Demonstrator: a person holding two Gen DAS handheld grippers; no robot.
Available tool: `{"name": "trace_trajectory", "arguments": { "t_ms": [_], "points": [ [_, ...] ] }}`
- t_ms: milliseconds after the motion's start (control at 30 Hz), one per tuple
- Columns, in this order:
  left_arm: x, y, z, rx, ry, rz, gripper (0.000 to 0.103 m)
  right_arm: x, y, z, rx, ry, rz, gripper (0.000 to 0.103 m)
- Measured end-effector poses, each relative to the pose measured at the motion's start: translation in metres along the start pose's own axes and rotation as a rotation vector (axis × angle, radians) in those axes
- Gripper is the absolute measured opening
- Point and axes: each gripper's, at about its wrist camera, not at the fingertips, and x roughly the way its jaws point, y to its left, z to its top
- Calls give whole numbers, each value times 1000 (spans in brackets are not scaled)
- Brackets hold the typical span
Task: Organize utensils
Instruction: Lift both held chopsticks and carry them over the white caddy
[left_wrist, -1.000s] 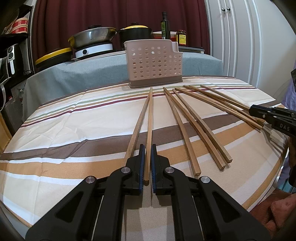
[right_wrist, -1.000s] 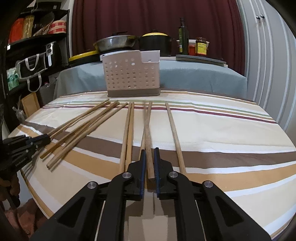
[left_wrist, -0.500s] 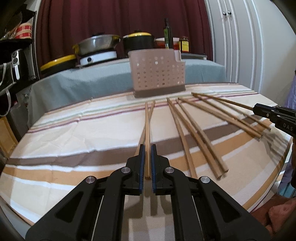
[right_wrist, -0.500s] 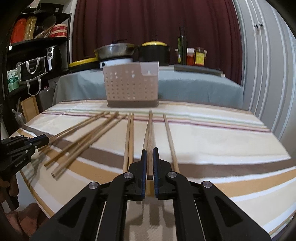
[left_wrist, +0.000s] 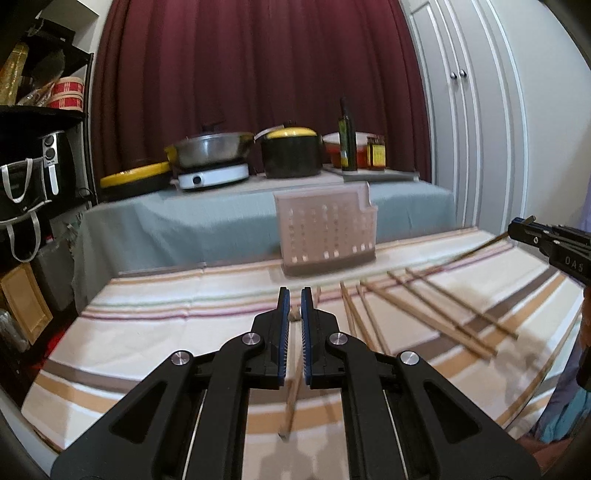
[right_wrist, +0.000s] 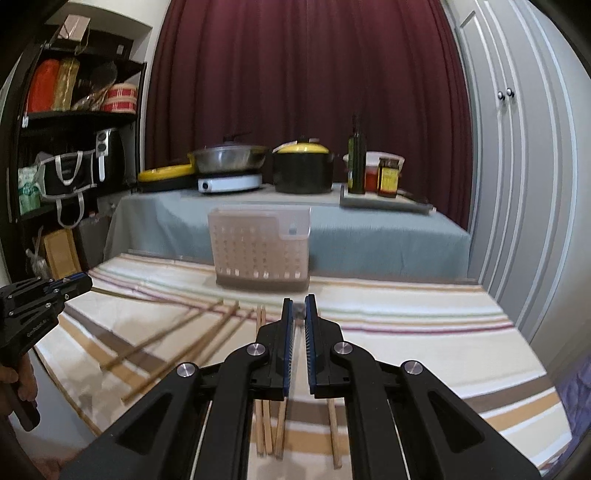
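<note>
Wooden chopsticks are the things to be put away, and in the left wrist view one chopstick (left_wrist: 294, 314) is seen end-on, pinched between the nearly closed blue-padded fingers (left_wrist: 282, 332) of the left gripper (left_wrist: 294, 306), raised above the striped tablecloth (left_wrist: 147, 332). One loose chopstick (left_wrist: 291, 402) lies directly beneath, and several more (left_wrist: 436, 314) are fanned out on the table to the right. The perforated utensil caddy (left_wrist: 327, 236) stands at the far edge of the table, straight ahead and well apart from the fingers. At the right edge the right gripper (left_wrist: 517, 229) is seen lifted, with a chopstick (left_wrist: 476, 251) trailing from it.

In the right wrist view the right gripper's fingers (right_wrist: 310, 332) are likewise drawn almost together on the end of a stick (right_wrist: 298, 310), blurred but visible in the gap. Further chopsticks (right_wrist: 177, 332) lie loose on the left, four more (right_wrist: 264, 424) under the gripper, and the left gripper (right_wrist: 83, 284) hovers at the left edge.

The step in hand is judged to be the carrying of both sticks to the caddy. It would be done well if each stick were tipped upright above the open top before release, one side at a time, so that the two grippers are not crowded over the narrow opening. The caddy's rim is the chief obstacle; the pots (right_wrist: 303, 170), bottle (right_wrist: 356, 162) and jars (right_wrist: 388, 177) behind it are clear of the path.
</note>
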Motion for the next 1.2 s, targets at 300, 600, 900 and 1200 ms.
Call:
{"name": "trace_trajectory", "arguments": {
  "t_ms": [300,600,900,1200],
  "points": [
    [6,18,57,-45,2,3,7,18,-1,40,12,-4,-15,7],
    [45,43,89,-122,21,33,7,50,-3,63,13,-16,-50,7],
    [77,56,108,-175,31,57,7,67,-9,76,33,-33,-44,7],
    [74,55,158,-168,-35,44,7,68,-15,123,62,-109,10,7]
  ]
}}
